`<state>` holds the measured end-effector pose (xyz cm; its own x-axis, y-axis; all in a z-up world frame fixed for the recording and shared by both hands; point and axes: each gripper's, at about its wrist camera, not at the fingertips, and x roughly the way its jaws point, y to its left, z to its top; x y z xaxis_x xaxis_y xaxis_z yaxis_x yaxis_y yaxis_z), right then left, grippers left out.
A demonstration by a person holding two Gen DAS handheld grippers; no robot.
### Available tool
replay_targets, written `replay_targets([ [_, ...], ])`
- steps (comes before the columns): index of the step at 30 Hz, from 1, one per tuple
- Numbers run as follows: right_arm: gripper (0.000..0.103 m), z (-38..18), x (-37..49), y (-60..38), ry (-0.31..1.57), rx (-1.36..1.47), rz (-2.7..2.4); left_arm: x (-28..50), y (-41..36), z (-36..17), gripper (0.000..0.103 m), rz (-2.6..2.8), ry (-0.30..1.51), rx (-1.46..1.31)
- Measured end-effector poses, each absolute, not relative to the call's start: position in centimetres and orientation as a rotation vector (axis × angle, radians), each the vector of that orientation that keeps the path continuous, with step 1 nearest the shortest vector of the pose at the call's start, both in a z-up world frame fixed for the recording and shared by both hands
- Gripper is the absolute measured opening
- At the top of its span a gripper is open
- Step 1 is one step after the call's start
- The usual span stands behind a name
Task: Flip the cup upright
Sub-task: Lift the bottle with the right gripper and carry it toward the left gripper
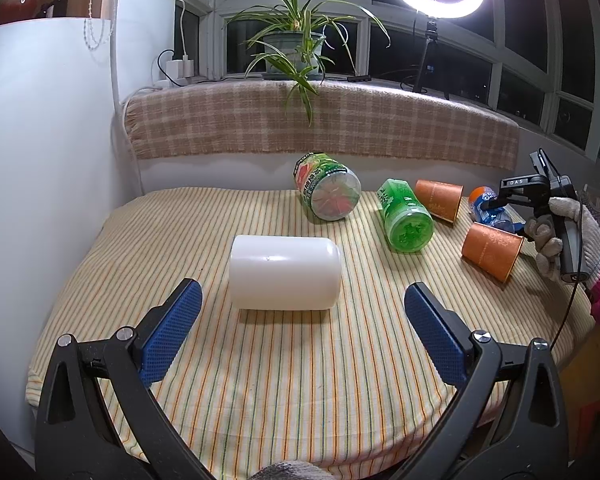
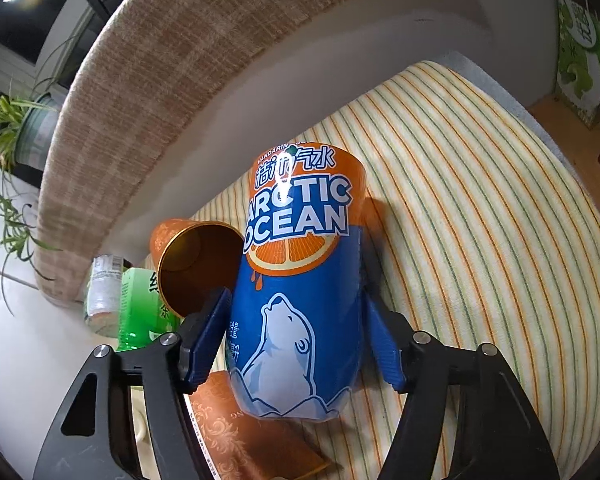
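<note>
Blue pads of the left gripper (image 1: 302, 312) stand wide apart over the striped cloth (image 1: 260, 380), holding nothing. Just beyond them a white cup (image 1: 285, 273) lies on its side. Farther off lie 2 green containers and 2 orange cups (image 1: 492, 251), beside the gloved right hand (image 1: 560, 240). Only the right wrist view shows its gripper (image 2: 296, 320) clamped on the blue Arctic Ocean cup (image 2: 300, 292), with an orange cup's open mouth (image 2: 198, 266) just behind it.
</note>
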<state>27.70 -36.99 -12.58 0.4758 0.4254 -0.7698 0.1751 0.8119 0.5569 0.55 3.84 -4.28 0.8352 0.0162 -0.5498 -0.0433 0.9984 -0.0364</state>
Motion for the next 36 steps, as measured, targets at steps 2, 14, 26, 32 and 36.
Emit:
replay_targets([
  [2,0.064,-12.5,27.7,-37.1,1.075,0.637,0.168,0.6,3.8,-4.3,0.103,0.032,0.582,-0.048],
  [14,0.064,-6.7,24.7,-39.6,0.890,0.645,0.176,0.0,4.2,-4.0,0.103,0.026,0.565,-0.048],
  [26,0.064,-2.3,17.9,-34.2,0.829,0.562,0.328,-0.3,3.9,-3.7,0.103,0.016,0.555,-0.053],
  [32,0.064,-4.2,15.1,-29.3,0.904,0.541,0.438,-0.4,3.6,-3.6,0.103,0.012,0.560,-0.057],
  [36,0.064,-6.6,14.1,-26.2,0.976,0.528,0.487,-0.5,3.4,-3.6,0.103,0.008,0.562,-0.060],
])
